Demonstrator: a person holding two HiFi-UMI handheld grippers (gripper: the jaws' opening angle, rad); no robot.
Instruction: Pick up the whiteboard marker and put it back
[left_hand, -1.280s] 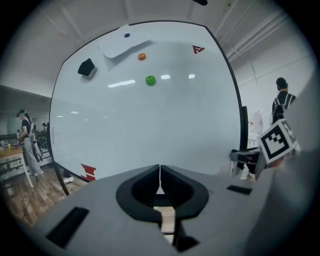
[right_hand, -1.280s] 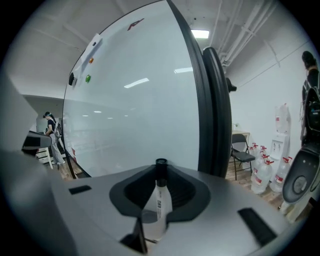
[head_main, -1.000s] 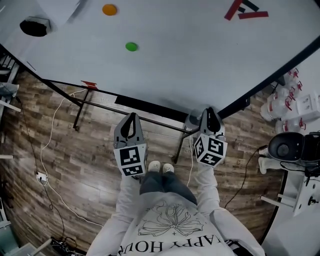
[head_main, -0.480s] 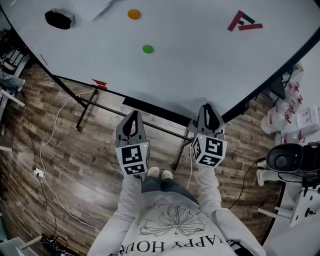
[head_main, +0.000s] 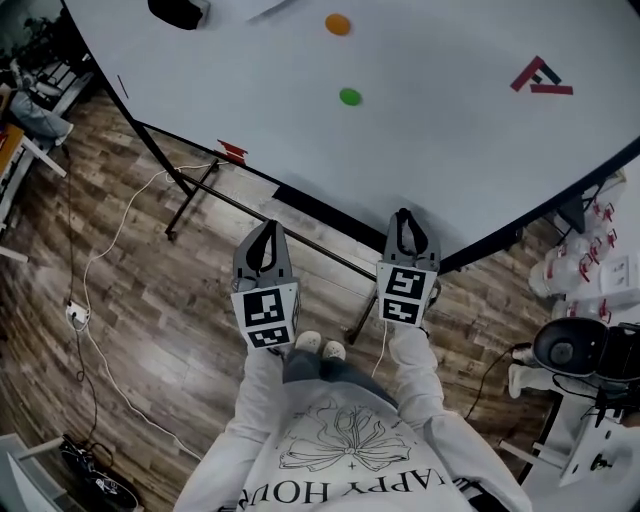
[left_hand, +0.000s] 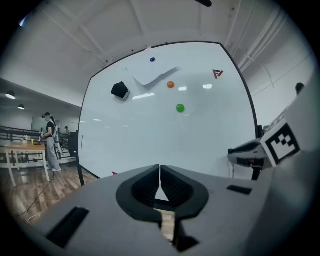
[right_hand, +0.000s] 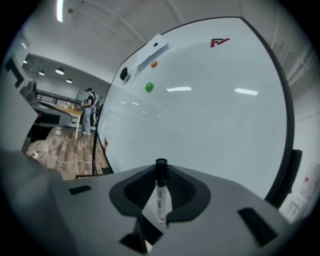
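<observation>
Already the whiteboard marker (right_hand: 159, 202) is clamped between the jaws of the right gripper (right_hand: 160, 169), its capped end aimed at the whiteboard (head_main: 430, 140) at twelve o'clock. The left gripper (left_hand: 160, 172) has its jaws together on nothing. Picking up looks done, so the return is in hand. Next comes the carry to the board, perhaps toward the eraser (head_main: 178, 12) at eleven o'clock, though no holder shows.
</observation>
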